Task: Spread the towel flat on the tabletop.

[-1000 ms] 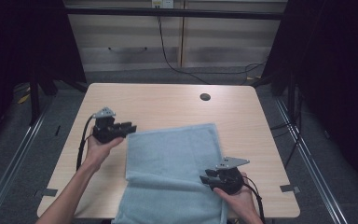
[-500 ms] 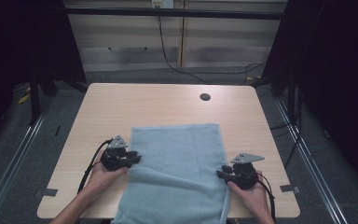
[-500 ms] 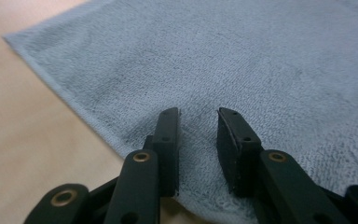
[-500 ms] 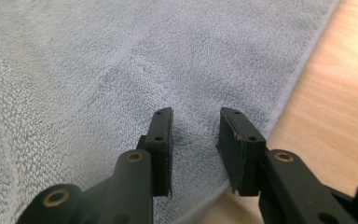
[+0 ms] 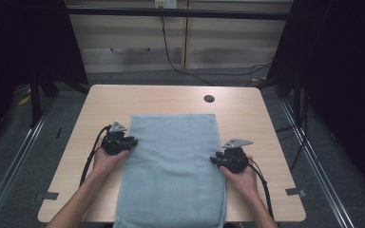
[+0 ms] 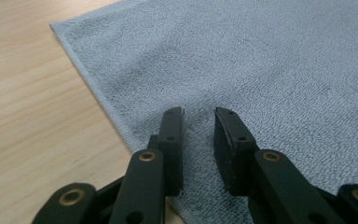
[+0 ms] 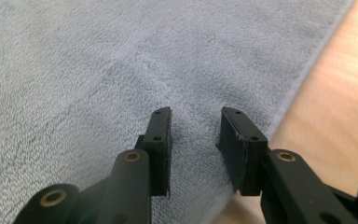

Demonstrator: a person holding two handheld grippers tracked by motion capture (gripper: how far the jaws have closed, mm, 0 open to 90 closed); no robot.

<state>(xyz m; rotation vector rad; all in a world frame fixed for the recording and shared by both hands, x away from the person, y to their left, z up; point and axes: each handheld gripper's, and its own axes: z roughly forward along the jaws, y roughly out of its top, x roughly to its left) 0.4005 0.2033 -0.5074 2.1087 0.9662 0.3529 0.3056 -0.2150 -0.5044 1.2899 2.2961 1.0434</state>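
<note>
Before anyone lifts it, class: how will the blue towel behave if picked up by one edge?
The blue towel will likely droop, since it already hangs limp over the table front edge. Its looped pile suggests good grip for the open left gripper. It probably won't slide easily.

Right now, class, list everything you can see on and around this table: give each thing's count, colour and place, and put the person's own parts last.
towel: one, light blue, flat down the table's middle, near end hanging over the near edge.
table: one, light wood.
round hole cover: one, dark, far right part of the tabletop.
tape marks: two, grey, near corners of the tabletop.
wall cable: one, black, hanging behind the table.
left gripper: one, black, fingers open at the towel's left edge.
right gripper: one, black, fingers open at the towel's right edge.
hands: two, one behind each gripper.
</note>
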